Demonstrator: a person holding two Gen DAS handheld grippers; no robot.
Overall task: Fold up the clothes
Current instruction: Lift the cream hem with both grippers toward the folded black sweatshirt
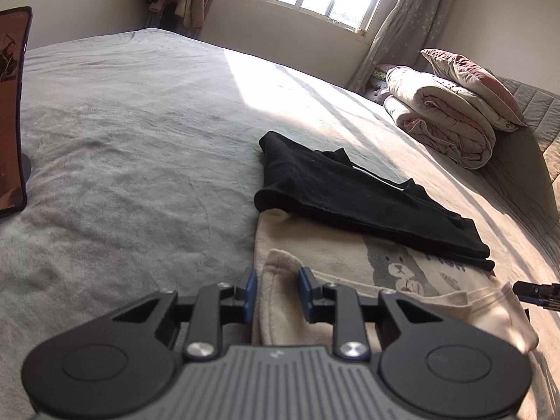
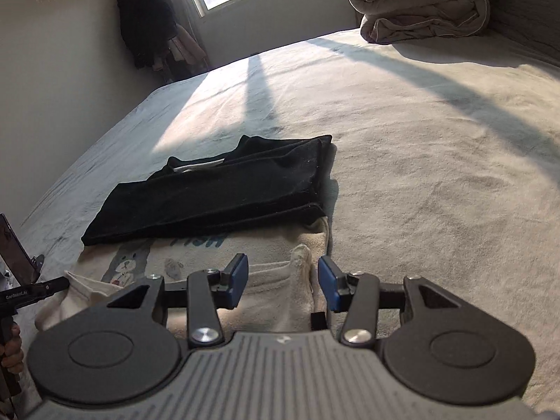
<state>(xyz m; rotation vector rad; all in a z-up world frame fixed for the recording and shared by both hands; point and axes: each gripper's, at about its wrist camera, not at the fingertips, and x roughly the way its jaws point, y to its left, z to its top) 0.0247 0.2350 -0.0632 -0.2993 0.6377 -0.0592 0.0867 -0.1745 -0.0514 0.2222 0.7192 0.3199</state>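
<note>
A cream fleece garment (image 1: 336, 262) with a bear print lies flat on the bed, and a folded black garment (image 1: 350, 192) rests across its far part. My left gripper (image 1: 278, 285) is at the cream garment's near left corner, where a thick fold of fleece fills the gap and touches both blue pads. In the right wrist view the black garment (image 2: 217, 192) lies beyond the cream one (image 2: 273, 248). My right gripper (image 2: 283, 278) stands open at the near right corner, a raised edge of fleece between its fingers with room on both sides.
The grey bed sheet (image 1: 122, 140) spreads wide to the left. A rolled quilt (image 1: 444, 119) and a pillow (image 1: 472, 77) sit at the far right. A phone on a stand (image 1: 12, 105) is at the left edge. Dark clothes (image 2: 147, 21) hang beside the window.
</note>
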